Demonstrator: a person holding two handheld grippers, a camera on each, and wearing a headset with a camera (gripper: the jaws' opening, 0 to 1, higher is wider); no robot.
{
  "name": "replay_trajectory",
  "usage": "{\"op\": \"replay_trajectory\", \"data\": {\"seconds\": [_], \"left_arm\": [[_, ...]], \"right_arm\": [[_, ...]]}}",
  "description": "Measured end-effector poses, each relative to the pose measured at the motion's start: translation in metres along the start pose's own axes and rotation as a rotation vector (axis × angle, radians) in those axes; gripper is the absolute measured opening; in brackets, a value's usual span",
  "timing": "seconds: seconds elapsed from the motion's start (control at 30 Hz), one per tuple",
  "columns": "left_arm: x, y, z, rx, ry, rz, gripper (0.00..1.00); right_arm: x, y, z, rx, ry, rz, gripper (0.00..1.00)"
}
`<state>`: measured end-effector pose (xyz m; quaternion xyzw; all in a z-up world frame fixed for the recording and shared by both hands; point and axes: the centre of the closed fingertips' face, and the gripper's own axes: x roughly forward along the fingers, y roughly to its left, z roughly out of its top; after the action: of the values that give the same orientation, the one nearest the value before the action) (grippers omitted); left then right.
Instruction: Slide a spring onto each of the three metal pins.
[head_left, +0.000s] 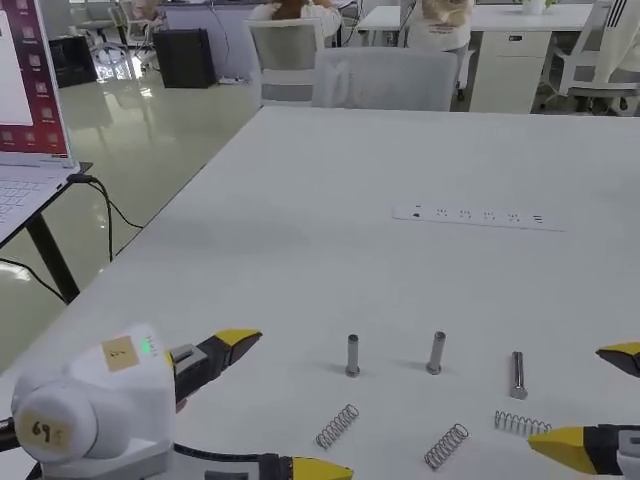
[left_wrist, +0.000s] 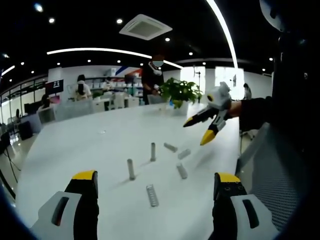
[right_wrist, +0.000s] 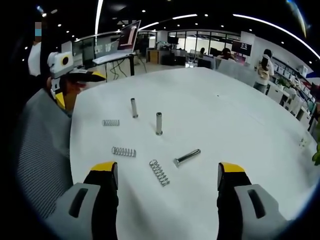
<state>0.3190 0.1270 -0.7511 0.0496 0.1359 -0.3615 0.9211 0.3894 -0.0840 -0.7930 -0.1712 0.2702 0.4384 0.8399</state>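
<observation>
On the white table (head_left: 300, 250) two metal pins (head_left: 352, 355) (head_left: 436, 353) stand upright. A third pin (head_left: 517, 375) lies on its side, as the right gripper view shows (right_wrist: 187, 157). Three loose springs (head_left: 337, 426) (head_left: 446, 446) (head_left: 521, 424) lie flat just in front of the pins. My left gripper (head_left: 285, 405) is open and empty at the lower left, left of the springs. My right gripper (head_left: 595, 400) is open and empty at the lower right edge, beside the rightmost spring. In the right gripper view, a spring (right_wrist: 159, 172) lies between the open fingertips (right_wrist: 105, 167).
A white power strip (head_left: 480, 216) lies further back on the table. A laptop (head_left: 20, 120) stands on a side stand at the left. Office chairs (head_left: 385, 78) line the far table edge. The table's left edge runs diagonally.
</observation>
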Motion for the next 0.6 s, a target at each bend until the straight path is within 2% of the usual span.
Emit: {"op": "replay_trajectory", "data": {"seconds": [0.27, 0.6], "left_arm": [[0.0, 0.0, 0.0, 0.002, 0.0, 0.004, 0.93], [0.001, 0.0, 0.001, 0.0, -0.002, 0.001, 0.93]], "right_arm": [[0.003, -0.001, 0.005, -0.008, 0.005, 0.002, 0.81], [0.001, -0.012, 0.012, -0.001, 0.003, -0.018, 0.79]]}}
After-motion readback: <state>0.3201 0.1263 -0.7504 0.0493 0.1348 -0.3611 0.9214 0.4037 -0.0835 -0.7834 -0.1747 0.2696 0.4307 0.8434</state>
